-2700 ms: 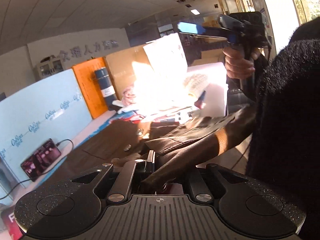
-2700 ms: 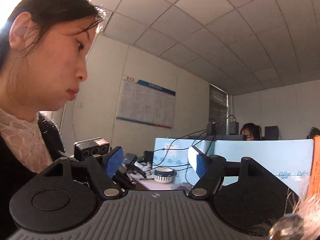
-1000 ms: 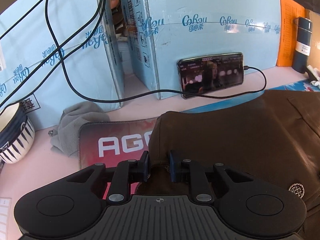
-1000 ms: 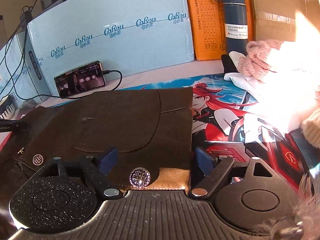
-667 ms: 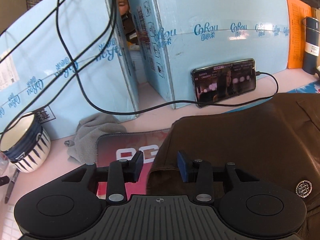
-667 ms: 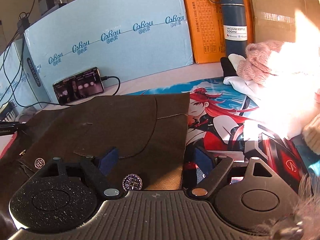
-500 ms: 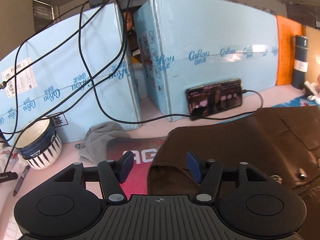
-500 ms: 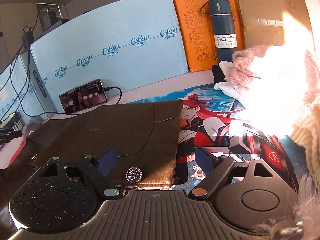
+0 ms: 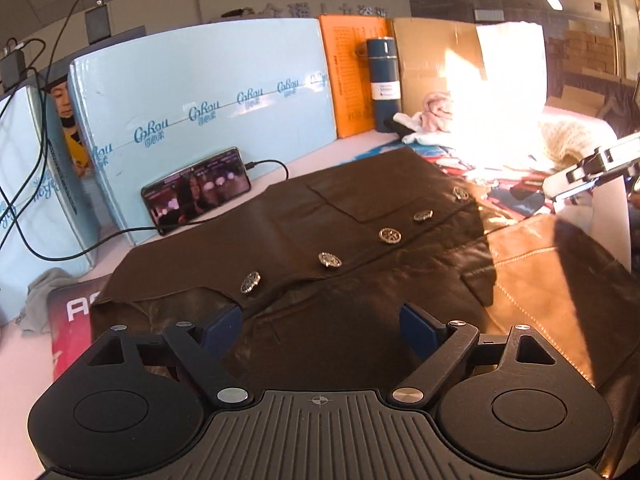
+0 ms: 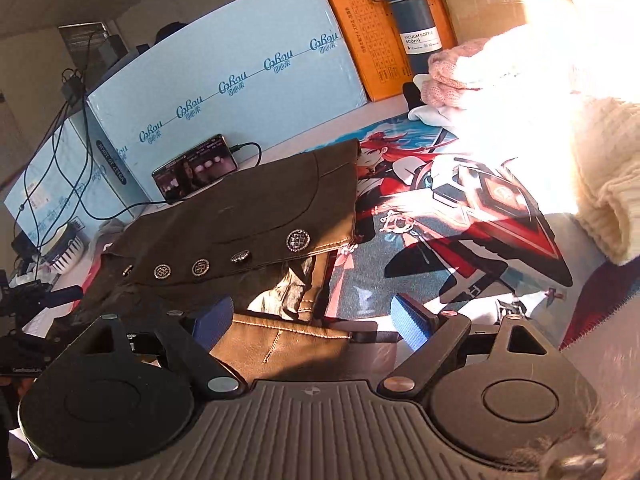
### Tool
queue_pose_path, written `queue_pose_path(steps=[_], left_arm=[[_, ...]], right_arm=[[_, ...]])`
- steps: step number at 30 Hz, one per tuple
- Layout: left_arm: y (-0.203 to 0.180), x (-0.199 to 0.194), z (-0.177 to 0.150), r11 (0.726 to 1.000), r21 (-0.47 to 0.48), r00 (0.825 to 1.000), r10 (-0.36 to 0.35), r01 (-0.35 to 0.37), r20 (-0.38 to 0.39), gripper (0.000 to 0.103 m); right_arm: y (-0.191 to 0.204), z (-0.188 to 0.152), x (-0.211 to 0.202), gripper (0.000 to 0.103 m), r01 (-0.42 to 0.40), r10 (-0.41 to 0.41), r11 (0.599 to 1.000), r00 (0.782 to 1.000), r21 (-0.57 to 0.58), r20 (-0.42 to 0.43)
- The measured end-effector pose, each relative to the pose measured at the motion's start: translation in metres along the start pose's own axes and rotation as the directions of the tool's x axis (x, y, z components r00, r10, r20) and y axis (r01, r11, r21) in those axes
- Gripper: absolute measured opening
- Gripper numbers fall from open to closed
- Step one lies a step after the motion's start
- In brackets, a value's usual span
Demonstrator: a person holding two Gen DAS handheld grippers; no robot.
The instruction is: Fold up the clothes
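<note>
Two claws, both empty.

Left wrist view: left claw [image 9: 320,320] now spread wide, jaws just opened off the jacket [image 9: 360,240] edge pinched a second ago; nothing between the pads, only leather below. Pulled back from the collar end, so the whole front shows: dark panel folded over, five buttons [image 9: 330,259] in a slanted row, tan part [image 9: 540,280] lit toward the right. Jacket flat on the tabletop [image 9: 24,356], phone [image 9: 196,190] just behind it.

Right wrist view: right claw [image 10: 312,320] wide apart as before, drawn back too, hovering over the jacket's near tan hem [image 10: 288,348]. Mat [image 10: 460,200] bare beside the jacket, knitwear [image 10: 600,184] well to the right.

Likely reading: one fold laid and released; next, probably a fresh grasp for another fold.
</note>
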State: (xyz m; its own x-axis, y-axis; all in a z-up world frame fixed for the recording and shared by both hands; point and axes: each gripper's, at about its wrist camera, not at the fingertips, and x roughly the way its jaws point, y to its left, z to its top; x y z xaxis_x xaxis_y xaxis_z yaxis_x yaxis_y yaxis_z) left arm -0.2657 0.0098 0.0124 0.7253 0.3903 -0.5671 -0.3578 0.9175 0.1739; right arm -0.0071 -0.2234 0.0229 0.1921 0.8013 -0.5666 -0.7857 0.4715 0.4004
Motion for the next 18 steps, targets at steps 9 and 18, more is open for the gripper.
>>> queue_pose_path(steps=[9, 18], left_arm=[[0.009, 0.016, -0.015, 0.993, -0.109, 0.998, 0.029, -0.036, -0.063, 0.096], [0.050, 0.032, -0.001, 0.971, -0.232, 0.994, -0.079, 0.059, -0.078, 0.095]], right_arm=[[0.014, -0.023, 0.001, 0.086, 0.029, -0.030, 0.999, 0.999, -0.021, -0.037], [0.022, -0.026, -0.002, 0.086, 0.011, -0.019, 0.997, 0.995, -0.081, -0.102]])
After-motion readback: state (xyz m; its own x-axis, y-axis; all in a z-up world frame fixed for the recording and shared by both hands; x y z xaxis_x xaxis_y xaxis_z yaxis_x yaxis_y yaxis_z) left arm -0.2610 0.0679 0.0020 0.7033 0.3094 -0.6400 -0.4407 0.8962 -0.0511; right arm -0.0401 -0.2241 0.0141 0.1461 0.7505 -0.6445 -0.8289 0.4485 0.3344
